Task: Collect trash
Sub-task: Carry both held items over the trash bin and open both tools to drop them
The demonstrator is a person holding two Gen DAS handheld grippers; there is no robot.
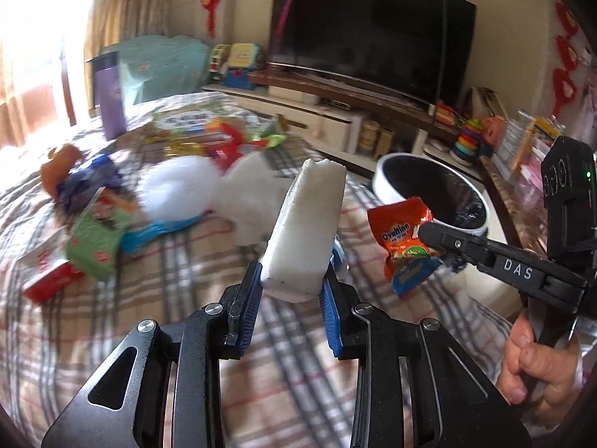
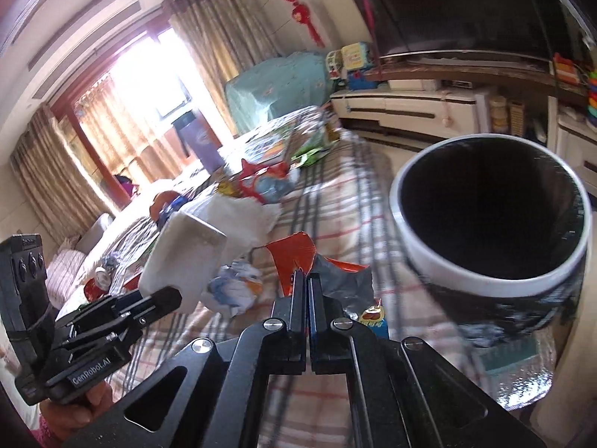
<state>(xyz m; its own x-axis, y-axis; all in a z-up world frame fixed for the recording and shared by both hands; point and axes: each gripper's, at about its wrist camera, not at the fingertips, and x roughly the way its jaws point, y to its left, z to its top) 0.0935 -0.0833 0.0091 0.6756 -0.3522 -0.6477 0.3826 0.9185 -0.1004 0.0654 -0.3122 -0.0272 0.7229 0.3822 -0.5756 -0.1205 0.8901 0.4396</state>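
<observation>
My left gripper (image 1: 293, 276) is shut on a white foam block (image 1: 304, 224), held upright above the plaid table; the block also shows in the right wrist view (image 2: 183, 257). My right gripper (image 2: 308, 280) is shut on an orange Ovaltine wrapper (image 1: 405, 244), whose torn orange and silver foil sticks out past its fingers (image 2: 298, 254). The right gripper (image 1: 433, 233) holds the wrapper near the rim of a white bin with a black liner (image 1: 391, 175), which stands at the table's right edge (image 2: 440, 257).
Crumpled white tissue (image 1: 179, 190), a green packet (image 1: 100, 239), a red and white box (image 1: 48, 272), blue and orange wrappers (image 1: 86, 179) and red and green packets (image 1: 242, 142) litter the plaid tablecloth (image 1: 298, 336). A purple bottle (image 1: 110, 100) stands at the far left. A TV (image 1: 369, 33) and cabinet lie behind.
</observation>
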